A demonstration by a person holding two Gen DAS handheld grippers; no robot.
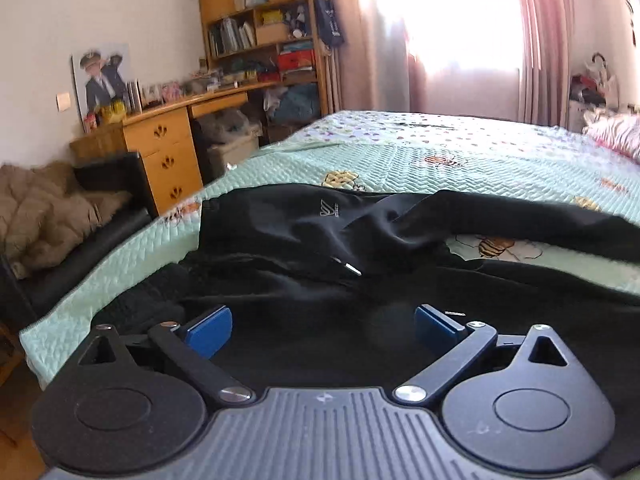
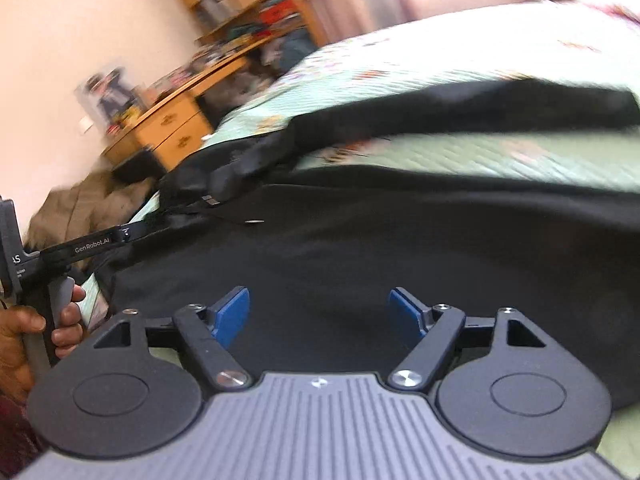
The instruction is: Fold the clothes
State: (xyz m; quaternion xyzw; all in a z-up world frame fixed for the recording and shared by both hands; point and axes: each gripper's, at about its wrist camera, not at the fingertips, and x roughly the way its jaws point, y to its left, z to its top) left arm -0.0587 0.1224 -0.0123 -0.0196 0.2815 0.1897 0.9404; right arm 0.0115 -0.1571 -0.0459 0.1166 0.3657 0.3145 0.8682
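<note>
Black, smooth cloth lies crumpled across the near part of the bed (image 1: 400, 152): a garment (image 1: 320, 240) with soft folds, one long limb of it stretching away to the right over the quilt. On its chest sits a small pale logo (image 1: 329, 214), too small to read, and a silver zip pull (image 1: 352, 269) glints in a crease. The quilt is mint green, stitched in a zigzag pattern and printed with bees.

Both claws have blue, flat, rounded pads on black jointed arms, above a ribbed grey housing. The left claw (image 1: 323, 326) stands wide apart just above the garment, nothing between its pads. The right claw (image 2: 319, 312) is likewise apart over dark cloth, gripping nothing. In the right wrist view the left tool shows from the side at the left edge, its black bar lettered "GenRobot.AI" (image 2: 93, 247), with a hand (image 2: 44, 328) wrapped round its grey handle; the tool's body is cut off by the frame.

Beyond the bed stands a honey-coloured wooden worktop (image 1: 168, 148) with drawers and a shelf unit (image 1: 260, 20) crammed with books and boxes. A tan padded coat (image 1: 48, 212) is heaped on a dark seat at the left. Pink curtains (image 1: 540, 40) flank a glaring window. The right wrist view is motion-blurred, so its background is hard to make out.
</note>
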